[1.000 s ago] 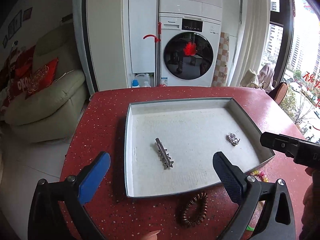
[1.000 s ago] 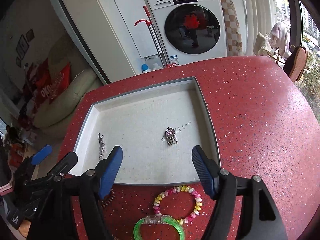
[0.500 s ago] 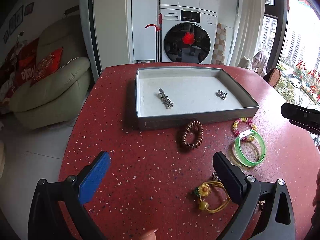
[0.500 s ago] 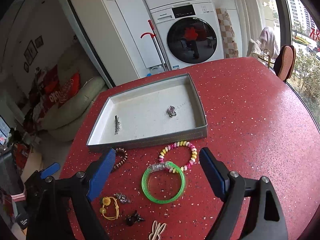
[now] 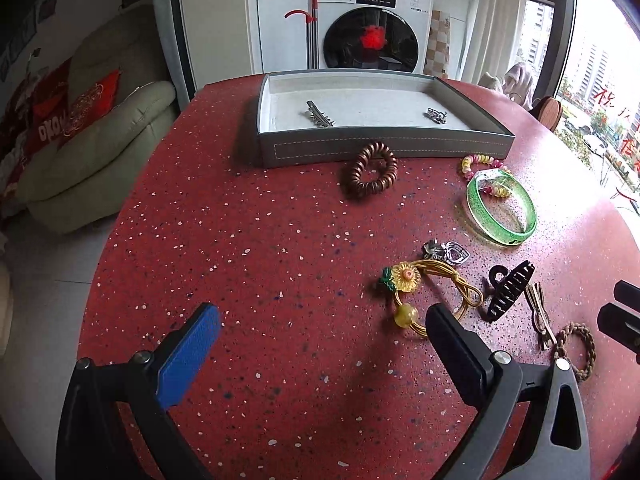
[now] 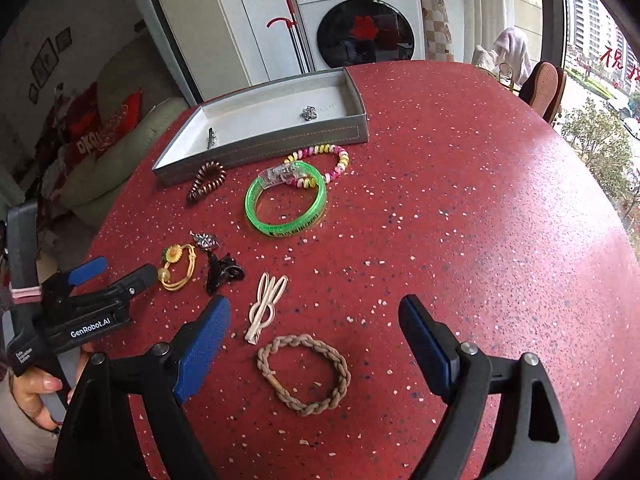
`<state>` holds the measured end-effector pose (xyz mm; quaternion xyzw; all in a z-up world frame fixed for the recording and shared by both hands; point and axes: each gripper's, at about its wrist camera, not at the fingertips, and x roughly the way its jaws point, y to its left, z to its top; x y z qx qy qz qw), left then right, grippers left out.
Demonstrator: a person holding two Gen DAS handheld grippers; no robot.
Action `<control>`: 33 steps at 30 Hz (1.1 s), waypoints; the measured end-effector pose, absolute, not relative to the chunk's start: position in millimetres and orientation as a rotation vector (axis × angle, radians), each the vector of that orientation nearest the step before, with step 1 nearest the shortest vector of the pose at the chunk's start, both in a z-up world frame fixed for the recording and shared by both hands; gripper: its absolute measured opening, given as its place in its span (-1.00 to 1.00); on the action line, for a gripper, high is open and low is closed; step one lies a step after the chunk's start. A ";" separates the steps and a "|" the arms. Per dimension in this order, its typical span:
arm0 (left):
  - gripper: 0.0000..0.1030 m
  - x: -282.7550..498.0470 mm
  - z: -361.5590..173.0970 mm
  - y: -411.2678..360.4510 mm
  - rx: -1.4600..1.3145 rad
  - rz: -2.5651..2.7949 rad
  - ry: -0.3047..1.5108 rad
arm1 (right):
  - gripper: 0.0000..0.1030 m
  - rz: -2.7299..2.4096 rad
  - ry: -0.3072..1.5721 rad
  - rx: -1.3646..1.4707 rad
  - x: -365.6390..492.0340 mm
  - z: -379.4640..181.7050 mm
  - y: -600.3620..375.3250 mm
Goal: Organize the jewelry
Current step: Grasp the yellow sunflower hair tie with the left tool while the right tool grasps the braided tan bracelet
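Both the left gripper [image 5: 320, 334] and right gripper [image 6: 314, 326] hover wide apart, holding nothing. A braided bracelet [image 6: 304, 374] lies between the right gripper's fingers, a yellow flower hair tie [image 5: 424, 294] just ahead of the left's right finger. The grey tray [image 5: 384, 148] sits far ahead.

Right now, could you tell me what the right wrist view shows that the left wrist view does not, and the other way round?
Only the right wrist view shows the whole left gripper, open, with the fingers of the hand holding it, and the cream hair clip in full; in the left view that clip is foreshortened.

Only the left wrist view shows the table's left edge and the floor beside it.

Both show the grey tray holding a silver clip and a small charm, plus the brown coil tie, green bangle, sunflower tie, black claw clip and braided bracelet.
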<state>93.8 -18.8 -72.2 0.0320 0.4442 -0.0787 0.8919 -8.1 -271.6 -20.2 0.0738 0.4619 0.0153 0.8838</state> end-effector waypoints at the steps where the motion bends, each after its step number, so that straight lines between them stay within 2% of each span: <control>1: 1.00 93.6 -72.6 -19.9 0.064 -0.164 0.925 | 0.71 0.024 0.964 0.146 -11.6 -22.5 -272.7; 9: 1.00 101.9 -72.1 -25.8 0.080 -0.165 0.929 | 0.71 -0.030 0.989 0.168 -28.3 -37.7 -288.4; 19: 1.00 106.5 -81.6 -37.3 0.133 -0.166 0.943 | 0.71 -0.043 1.017 0.059 -24.6 -48.6 -272.0; 22: 1.00 106.2 -82.1 -37.2 0.130 -0.169 0.940 | 0.64 -0.049 1.016 -0.014 -25.7 -50.8 -261.7; 25: 1.00 104.0 -80.6 -39.0 0.127 -0.197 0.932 | 0.47 -0.028 1.006 -0.029 -28.4 -49.2 -257.8; 26: 0.97 102.9 -79.8 -40.7 0.137 -0.200 0.924 | 0.41 -0.022 1.006 -0.031 -28.8 -48.8 -257.4; 29: 0.67 100.6 -76.6 -46.5 0.156 -0.227 0.912 | 0.33 -0.015 1.008 -0.036 -29.1 -47.9 -255.9; 31: 0.39 99.7 -75.1 -49.6 0.160 -0.253 0.910 | 0.26 -0.012 1.010 -0.036 -29.7 -47.2 -256.0; 32: 0.32 99.2 -74.6 -50.7 0.158 -0.266 0.910 | 0.19 -0.010 1.010 -0.035 -29.3 -46.9 -255.7; 33: 0.13 98.8 -74.2 -51.9 0.157 -0.282 0.912 | 0.13 -0.006 1.012 -0.035 -29.6 -46.5 -255.6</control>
